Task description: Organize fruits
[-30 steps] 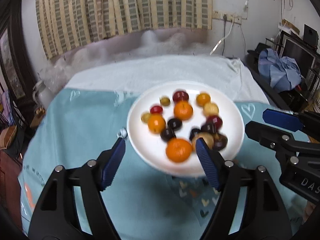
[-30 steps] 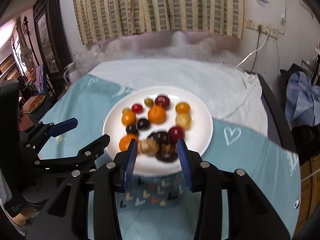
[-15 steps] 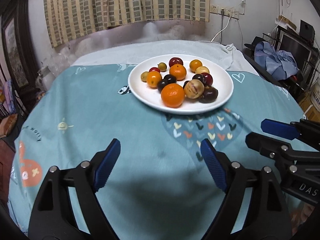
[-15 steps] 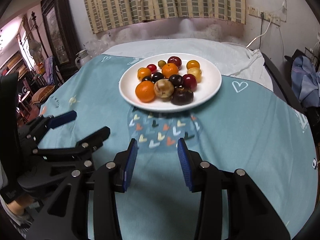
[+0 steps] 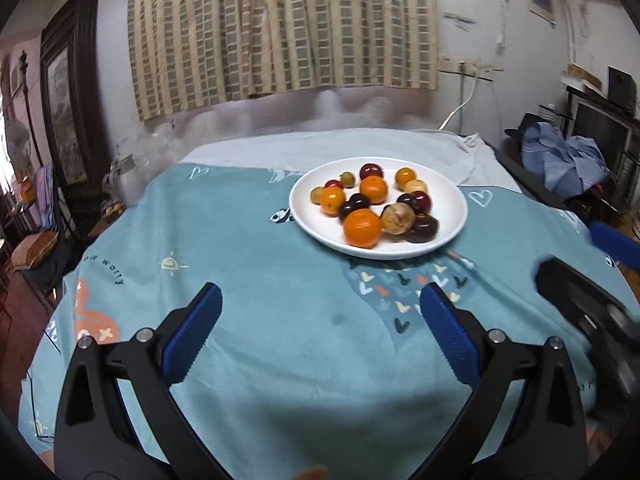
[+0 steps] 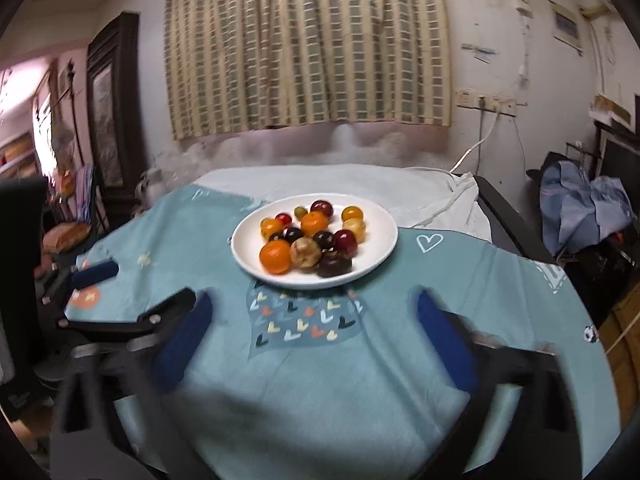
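A white plate (image 5: 452, 216) (image 6: 248, 246) sits on the teal cloth, holding several small fruits: oranges (image 5: 362, 228) (image 6: 275, 256), dark plums (image 5: 422, 227) (image 6: 334, 265), red ones (image 5: 422, 201) and a tan one (image 5: 398, 218) (image 6: 306, 253). My left gripper (image 5: 320, 300) hovers over the cloth well short of the plate, jaws opening wide with nothing between them. My right gripper (image 6: 314, 312) is likewise back from the plate, blurred, jaws opening, empty. Each gripper shows at the edge of the other's view.
A round table under a teal printed cloth (image 5: 248, 240) and a white cloth (image 5: 360, 144) at the back. Striped curtain (image 5: 280, 28) on the wall behind. Blue clothes (image 5: 568, 160) piled at the right, dark furniture (image 5: 68, 120) at the left.
Both grippers have pulled back from the plate, which now lies farther off. The right jaws have swung from narrow to wide; the left jaws have widened too.
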A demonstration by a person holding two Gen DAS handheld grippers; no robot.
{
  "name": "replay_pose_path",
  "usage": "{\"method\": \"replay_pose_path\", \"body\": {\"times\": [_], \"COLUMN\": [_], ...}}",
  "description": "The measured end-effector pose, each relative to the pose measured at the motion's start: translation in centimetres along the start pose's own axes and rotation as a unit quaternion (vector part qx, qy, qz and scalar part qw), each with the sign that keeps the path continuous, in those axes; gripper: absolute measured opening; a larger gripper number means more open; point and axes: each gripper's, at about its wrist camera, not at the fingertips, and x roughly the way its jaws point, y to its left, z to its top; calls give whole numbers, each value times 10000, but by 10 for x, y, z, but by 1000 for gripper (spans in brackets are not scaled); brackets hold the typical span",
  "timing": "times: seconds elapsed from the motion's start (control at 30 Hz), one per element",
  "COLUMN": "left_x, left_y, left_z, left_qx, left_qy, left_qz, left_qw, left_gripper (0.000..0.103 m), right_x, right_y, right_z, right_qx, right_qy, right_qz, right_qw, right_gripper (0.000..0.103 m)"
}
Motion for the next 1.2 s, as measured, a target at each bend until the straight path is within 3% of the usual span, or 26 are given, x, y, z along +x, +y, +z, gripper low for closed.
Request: {"method": "replay_pose_path", "body": {"times": [0.2,0.3,0.5,0.73,1.2], "left_x": [44,52,28,14,14], "left_y": [5,6,6,3,-3], "left_z": [-18,-26,-25,-27,-29], "left_qx": [-147,-77,-56,77,177], "left_qy": [325,482,-97,-349,-318], "left_qz": [-48,-230,-180,186,148], "left_qw": [9994,9985,9998,9992,9992], "left_gripper": [101,101,101,101,101], "right_x": [46,55,46,31,32], "right_y": [-18,-25,-18,-12,-13], "right_z": [-33,-38,-40,-43,-42], "right_qx": [212,365,229,112,159], "right_qy": [258,593,400,161,79], "right_qz": [-490,-303,-278,-219,-288], "right_qw": [9982,9971,9986,9996,9994], "right_gripper": [102,102,102,102,102]}}
